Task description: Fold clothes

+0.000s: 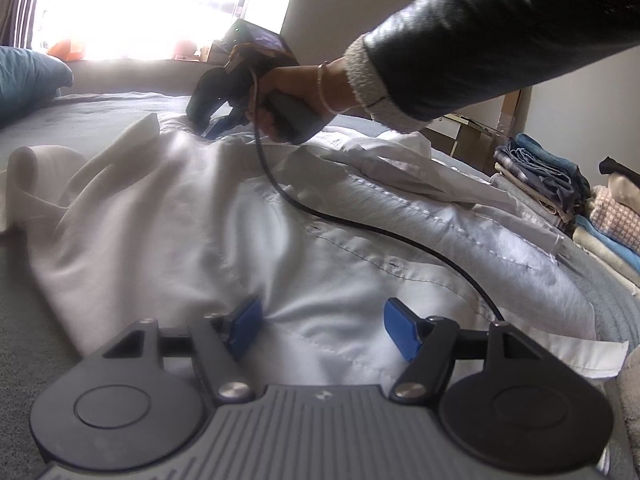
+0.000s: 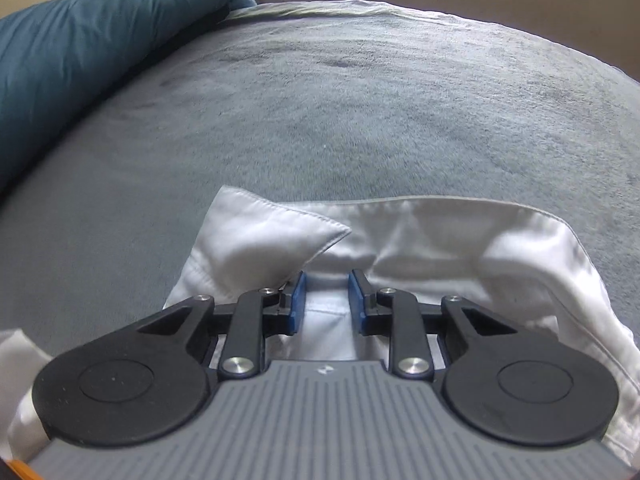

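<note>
Grey bedding [image 2: 340, 100] carries the white shirt [image 1: 240, 240], spread crumpled across the bed with its collar [image 2: 272, 232] at twelve o'clock from my right tool. My left tool [image 1: 322, 326] hovers with pads spread wide over the shirt body, gripping nothing. My right tool [image 2: 324, 300] has its pads narrowed beside the collar band without visibly pinching it. I judge it could catch one layer and drag the shirt askew, or snag the trailing cable [image 1: 360, 224].

**Around the bed**

A grey blanket [image 2: 360, 112] covers the bed. A teal pillow [image 2: 92, 40] lies at its far left corner. A black cable [image 1: 360, 228] trails across. Bright window [image 1: 160, 4] beyond the far edge.
</note>
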A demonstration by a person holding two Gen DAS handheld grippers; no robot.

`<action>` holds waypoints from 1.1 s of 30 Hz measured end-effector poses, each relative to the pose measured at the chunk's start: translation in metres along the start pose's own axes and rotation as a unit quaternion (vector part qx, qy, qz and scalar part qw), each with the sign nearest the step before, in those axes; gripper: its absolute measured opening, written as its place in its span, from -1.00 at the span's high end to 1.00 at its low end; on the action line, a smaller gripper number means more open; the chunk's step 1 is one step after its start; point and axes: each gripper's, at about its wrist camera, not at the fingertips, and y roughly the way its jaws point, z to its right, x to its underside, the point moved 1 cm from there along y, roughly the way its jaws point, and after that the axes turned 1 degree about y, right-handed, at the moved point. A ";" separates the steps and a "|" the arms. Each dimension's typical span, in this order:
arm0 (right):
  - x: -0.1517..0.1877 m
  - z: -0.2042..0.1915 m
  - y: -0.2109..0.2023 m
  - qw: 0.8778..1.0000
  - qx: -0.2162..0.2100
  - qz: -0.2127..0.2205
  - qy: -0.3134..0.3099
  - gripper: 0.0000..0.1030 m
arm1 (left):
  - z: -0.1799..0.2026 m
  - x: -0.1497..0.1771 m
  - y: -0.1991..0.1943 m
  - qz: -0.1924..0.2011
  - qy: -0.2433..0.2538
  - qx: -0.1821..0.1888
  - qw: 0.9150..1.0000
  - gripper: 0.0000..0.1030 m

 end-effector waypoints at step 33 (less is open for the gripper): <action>0.058 0.059 -0.301 0.980 -0.042 0.159 0.116 0.55 | 0.004 0.001 0.001 -0.005 0.010 -0.010 1.000 -0.37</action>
